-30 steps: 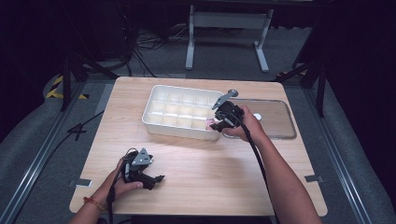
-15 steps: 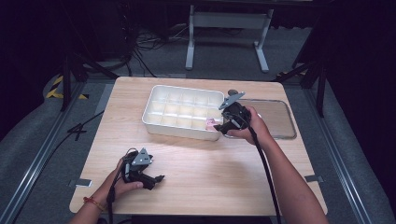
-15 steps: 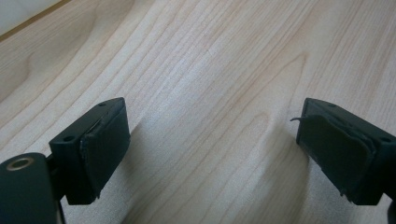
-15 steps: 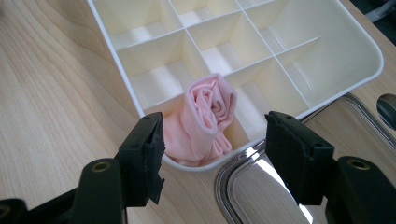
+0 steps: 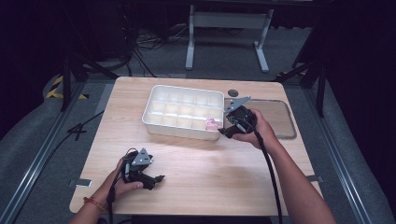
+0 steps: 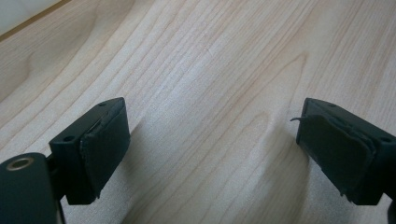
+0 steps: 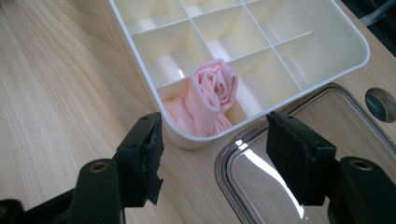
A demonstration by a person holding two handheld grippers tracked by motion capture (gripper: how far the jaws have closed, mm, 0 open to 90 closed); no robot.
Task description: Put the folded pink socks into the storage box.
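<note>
A white compartment tray (image 5: 180, 131) stands on the wooden table. A rolled pink cloth (image 5: 212, 123) sits in its near right corner compartment, sticking up above the rim (image 7: 208, 95). My right gripper (image 5: 223, 133) hovers just right of that corner, open. Its jaws have just been opening, and nothing is between them in the right gripper view (image 7: 215, 158). The cloth lies a little beyond the tips. My left gripper (image 5: 156, 179) rests on the table at the front left, open over bare wood (image 6: 210, 154).
A clear lid (image 5: 275, 119) lies flat on the table right of the tray, partly under my right gripper (image 7: 271, 186). A round dark hole (image 5: 233, 93) is in the tabletop behind the lid. The tray's other compartments look empty.
My right gripper has drawn back to the right, away from the tray's corner, with its jaws wider. The pink cloth stays in the corner compartment. The left hand has kept still.
</note>
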